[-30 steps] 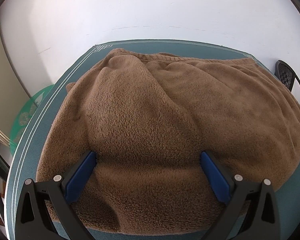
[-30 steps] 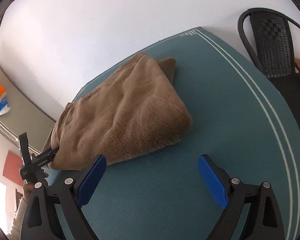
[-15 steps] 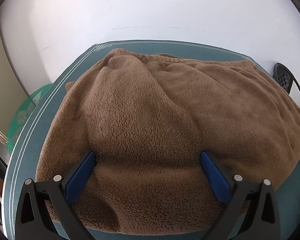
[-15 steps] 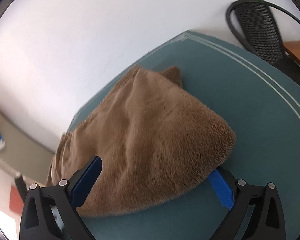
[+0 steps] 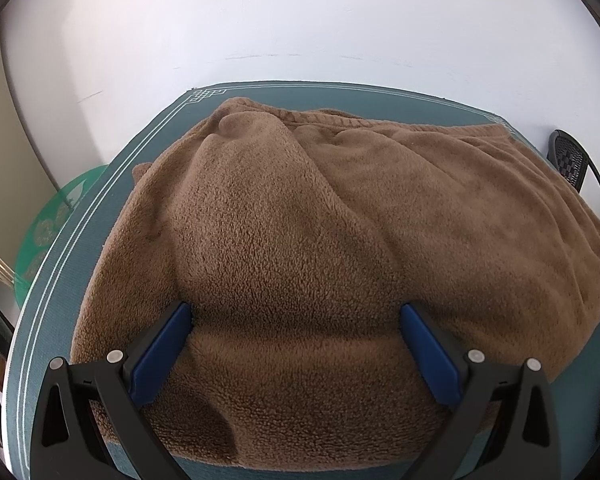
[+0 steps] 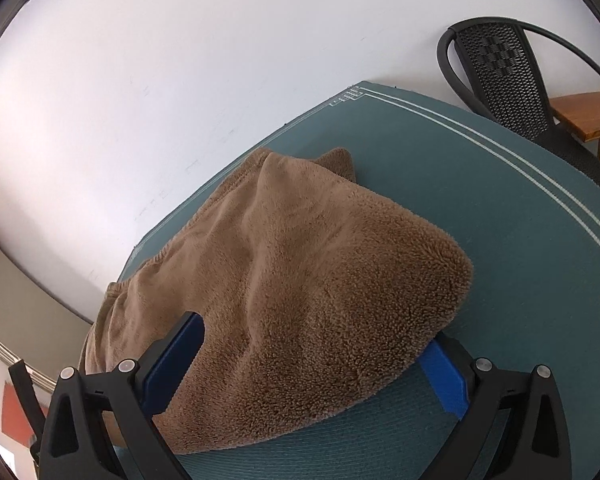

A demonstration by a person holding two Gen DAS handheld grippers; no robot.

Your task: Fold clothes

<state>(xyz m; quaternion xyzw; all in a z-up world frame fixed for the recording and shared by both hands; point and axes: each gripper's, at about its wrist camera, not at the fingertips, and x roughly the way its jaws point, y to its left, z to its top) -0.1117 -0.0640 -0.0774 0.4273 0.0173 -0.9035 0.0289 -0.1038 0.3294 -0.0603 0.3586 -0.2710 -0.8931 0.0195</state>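
A brown fleece garment lies folded over on the teal table mat. My left gripper is open, its blue fingers pressed down on either side of a wide stretch of the garment's near edge. In the right wrist view the same garment ends in a rounded corner that sits between the open fingers of my right gripper. The right finger is partly hidden under that corner. Neither gripper is pinching the cloth.
The teal mat has white border lines and bare room to the right of the garment. A black chair and a wooden stool stand past the table's far right. A green round object is off the left edge. A white wall stands behind.
My right gripper has moved in from the bare mat to the garment's corner, which now lies between its fingers. The left gripper has stayed almost still on the near edge.
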